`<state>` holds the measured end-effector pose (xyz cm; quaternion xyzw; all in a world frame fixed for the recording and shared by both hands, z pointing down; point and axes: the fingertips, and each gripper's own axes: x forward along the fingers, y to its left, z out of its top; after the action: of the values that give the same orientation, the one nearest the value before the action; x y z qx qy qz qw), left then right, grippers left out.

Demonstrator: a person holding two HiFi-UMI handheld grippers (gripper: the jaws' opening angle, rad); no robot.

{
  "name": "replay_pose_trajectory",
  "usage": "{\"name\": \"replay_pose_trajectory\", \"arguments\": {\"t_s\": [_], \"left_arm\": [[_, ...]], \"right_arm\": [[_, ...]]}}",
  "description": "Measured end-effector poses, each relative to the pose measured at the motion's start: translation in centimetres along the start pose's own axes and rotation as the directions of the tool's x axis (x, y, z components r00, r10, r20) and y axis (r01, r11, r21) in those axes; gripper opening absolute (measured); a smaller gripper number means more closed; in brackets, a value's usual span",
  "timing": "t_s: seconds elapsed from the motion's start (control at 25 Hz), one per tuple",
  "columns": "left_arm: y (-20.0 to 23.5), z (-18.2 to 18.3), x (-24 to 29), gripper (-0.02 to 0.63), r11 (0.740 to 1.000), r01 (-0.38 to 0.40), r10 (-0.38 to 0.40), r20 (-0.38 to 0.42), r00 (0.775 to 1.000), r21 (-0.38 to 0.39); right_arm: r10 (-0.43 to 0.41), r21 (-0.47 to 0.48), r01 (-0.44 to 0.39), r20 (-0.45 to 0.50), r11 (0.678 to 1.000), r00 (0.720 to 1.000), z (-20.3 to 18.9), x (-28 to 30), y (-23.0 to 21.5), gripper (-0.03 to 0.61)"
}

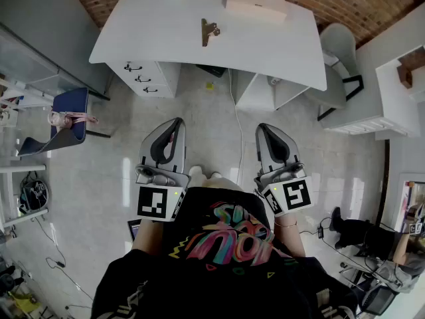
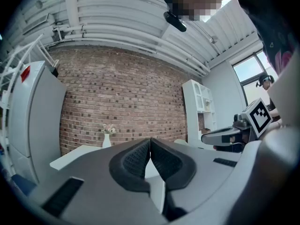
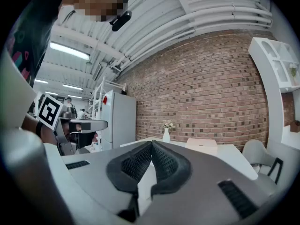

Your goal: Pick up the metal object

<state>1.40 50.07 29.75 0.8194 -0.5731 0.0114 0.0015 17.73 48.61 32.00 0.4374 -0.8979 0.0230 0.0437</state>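
None of the task is done yet: the metal clip lies untouched on the worktop, well ahead of both grippers and roughly between their lines. The left hand-held gripper and the right hand-held gripper are held about level by the person's waist, each with its jaws pressed together on nothing. By my judgement the approach, the opening, the grasp and the lift all remain; beyond the clip a box sits shut with its contents hidden, a vase holds flowers, and the drawers under the worktop are shut.
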Motion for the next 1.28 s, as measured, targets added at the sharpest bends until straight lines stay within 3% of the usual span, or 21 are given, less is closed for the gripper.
{"name": "replay_pose_trajectory", "arguments": {"t_s": [0.4,0.72,0.96,1.28], "left_arm": [[-1.7,-0.9,-1.4,0.026,0.999,-0.043,0.043,-0.002,0.999,0.000],[-0.1,-2.5,0.1,0.026,0.997,-0.071,0.071,-0.019,0.997,-0.016],[4.9,-3.3,4.8,0.026,0.997,-0.071,0.071,-0.025,0.997,-0.022],[16.0,-1.8,15.1,0.026,0.998,-0.056,0.056,-0.024,0.998,-0.016]], "right_arm": [[0.011,0.000,-0.011,0.006,1.000,1.000,-1.0,-2.1,-0.8,0.017],[0.013,0.008,-0.013,-0.024,1.000,1.000,-2.4,-0.1,-2.2,0.018],[-0.008,0.013,0.008,-0.034,1.000,0.999,-2.4,6.0,-4.1,0.018],[-0.035,0.010,0.035,-0.031,0.999,0.999,0.5,20.0,-7.8,0.018]]}}
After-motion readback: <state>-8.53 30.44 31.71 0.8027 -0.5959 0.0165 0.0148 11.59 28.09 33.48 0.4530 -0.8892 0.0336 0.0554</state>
